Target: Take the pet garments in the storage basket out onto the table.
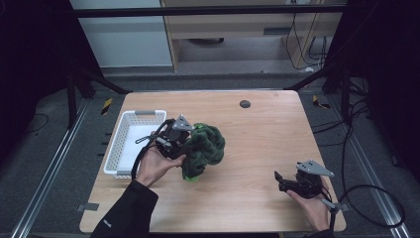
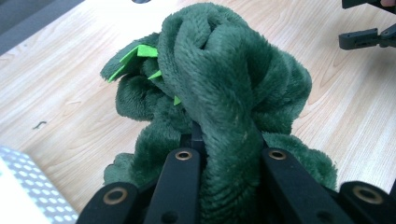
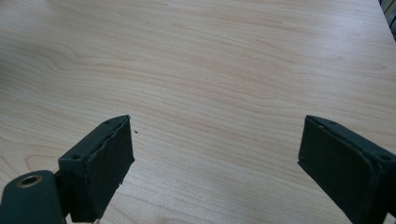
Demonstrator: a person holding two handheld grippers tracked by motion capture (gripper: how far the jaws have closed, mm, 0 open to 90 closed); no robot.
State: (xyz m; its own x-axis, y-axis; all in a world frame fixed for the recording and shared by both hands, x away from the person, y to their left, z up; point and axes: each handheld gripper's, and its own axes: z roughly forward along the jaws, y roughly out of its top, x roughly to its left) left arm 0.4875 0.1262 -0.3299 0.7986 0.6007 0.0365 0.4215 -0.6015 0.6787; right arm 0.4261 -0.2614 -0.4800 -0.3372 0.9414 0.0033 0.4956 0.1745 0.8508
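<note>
A dark green plush toy [image 1: 204, 148] with bright green felt spikes rests on the wooden table [image 1: 267, 129], just right of the white basket. My left gripper [image 1: 184, 144] is shut on a thick fold of the plush toy [image 2: 219, 93], which bulges up between the two black jaws. My right gripper [image 1: 281, 179] sits low at the table's right front, held by a hand. Its jaws stand wide apart over bare wood in the right gripper view, my right gripper [image 3: 215, 158] holding nothing. The right gripper [image 2: 369, 35] also shows far off in the left gripper view.
A white perforated basket [image 1: 115, 148] stands at the table's left edge, and its corner [image 2: 23, 186] shows beside my left jaws. A small dark round disc [image 1: 244, 104] lies near the table's far edge. Black frame bars and cables surround the table.
</note>
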